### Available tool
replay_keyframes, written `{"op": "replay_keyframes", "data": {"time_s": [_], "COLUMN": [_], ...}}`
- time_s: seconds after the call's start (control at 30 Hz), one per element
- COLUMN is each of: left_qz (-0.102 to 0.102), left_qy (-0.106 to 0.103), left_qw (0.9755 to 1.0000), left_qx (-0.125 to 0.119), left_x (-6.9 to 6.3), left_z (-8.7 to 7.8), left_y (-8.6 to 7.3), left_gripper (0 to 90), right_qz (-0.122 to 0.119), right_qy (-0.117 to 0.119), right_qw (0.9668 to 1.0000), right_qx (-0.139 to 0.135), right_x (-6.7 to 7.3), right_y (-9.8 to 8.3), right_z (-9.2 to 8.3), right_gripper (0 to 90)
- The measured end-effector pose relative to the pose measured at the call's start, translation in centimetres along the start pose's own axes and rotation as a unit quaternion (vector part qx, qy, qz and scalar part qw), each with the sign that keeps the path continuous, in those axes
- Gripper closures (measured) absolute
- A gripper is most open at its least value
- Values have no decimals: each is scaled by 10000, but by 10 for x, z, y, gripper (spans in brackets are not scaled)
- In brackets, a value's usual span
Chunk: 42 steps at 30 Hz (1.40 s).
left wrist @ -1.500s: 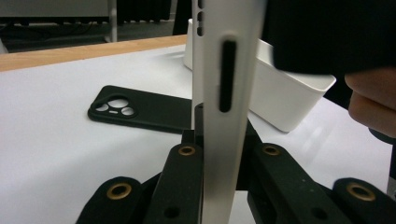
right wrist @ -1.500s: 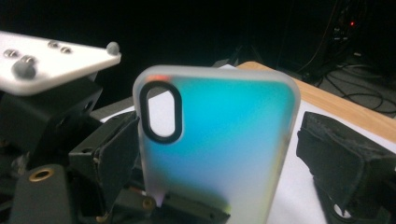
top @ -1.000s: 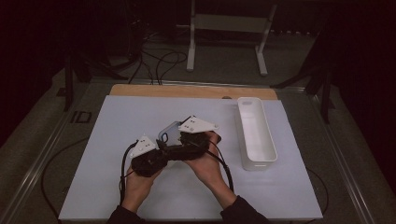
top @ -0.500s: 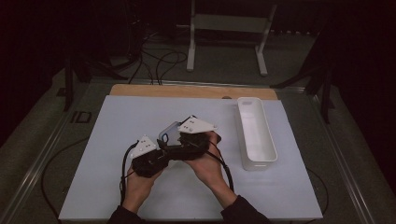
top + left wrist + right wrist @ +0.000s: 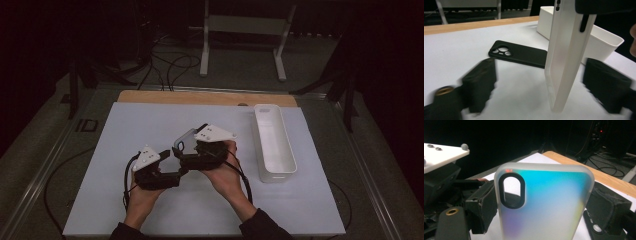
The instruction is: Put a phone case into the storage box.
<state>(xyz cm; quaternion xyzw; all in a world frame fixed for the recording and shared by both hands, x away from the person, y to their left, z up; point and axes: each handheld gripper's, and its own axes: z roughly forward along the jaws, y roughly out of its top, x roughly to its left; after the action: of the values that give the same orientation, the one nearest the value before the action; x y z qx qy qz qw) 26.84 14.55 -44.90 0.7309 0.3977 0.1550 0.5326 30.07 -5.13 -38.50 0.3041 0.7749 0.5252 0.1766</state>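
You had two phone cases: one frosted translucent case (image 5: 544,202) with an oval camera opening, and one black case (image 5: 520,53) with a round camera cluster, which lay flat on the table. You had one white tray (image 5: 274,142) near the right edge of the white table (image 5: 125,125). You held two grippers, a left gripper (image 5: 167,167) and a right gripper (image 5: 182,150).
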Motion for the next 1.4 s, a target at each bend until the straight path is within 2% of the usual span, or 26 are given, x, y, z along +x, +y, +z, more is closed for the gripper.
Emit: {"op": "replay_keyframes", "data": {"time_s": [0.1,0.2,0.3,0.37,0.53,0.73,0.9,1.1,1.4], "left_qz": [56,181,226,303,307,573,639,738,685], "left_qy": [1,38,59,153,250,517,639,751,903], "left_qw": [10000,9998,9996,9993,9989,9969,9959,9943,9935], "left_qx": [-22,-70,-142,-130,-242,-128,-104,-184,-139], "left_x": [3,4,5,7,14,23,31,38,47], "left_z": [-3,-7,-11,-14,-23,-36,-47,-60,-72], "left_y": [-1,-3,-4,-5,-9,-17,-27,-38,-53], "left_gripper": [15,2,1,1,1,1,0,1,1], "right_qz": [1,-12,-7,-21,-62,-15,-15,109,122], "right_qy": [-27,-57,-83,-114,-210,-323,-376,-357,-485], "right_qw": [10000,10000,10000,9999,9997,9994,9993,9993,9987], "right_qx": [-26,-14,-40,-59,-64,-73,-72,-84,-105], "right_x": [-2,-2,-4,-6,-13,-23,-28,-36,-46], "right_y": [0,-1,0,1,1,3,3,2,4], "right_z": [-1,-2,-3,-5,-8,-14,-17,-20,-24], "right_gripper": [169,169,168,168,168,169,169,169,168]}}
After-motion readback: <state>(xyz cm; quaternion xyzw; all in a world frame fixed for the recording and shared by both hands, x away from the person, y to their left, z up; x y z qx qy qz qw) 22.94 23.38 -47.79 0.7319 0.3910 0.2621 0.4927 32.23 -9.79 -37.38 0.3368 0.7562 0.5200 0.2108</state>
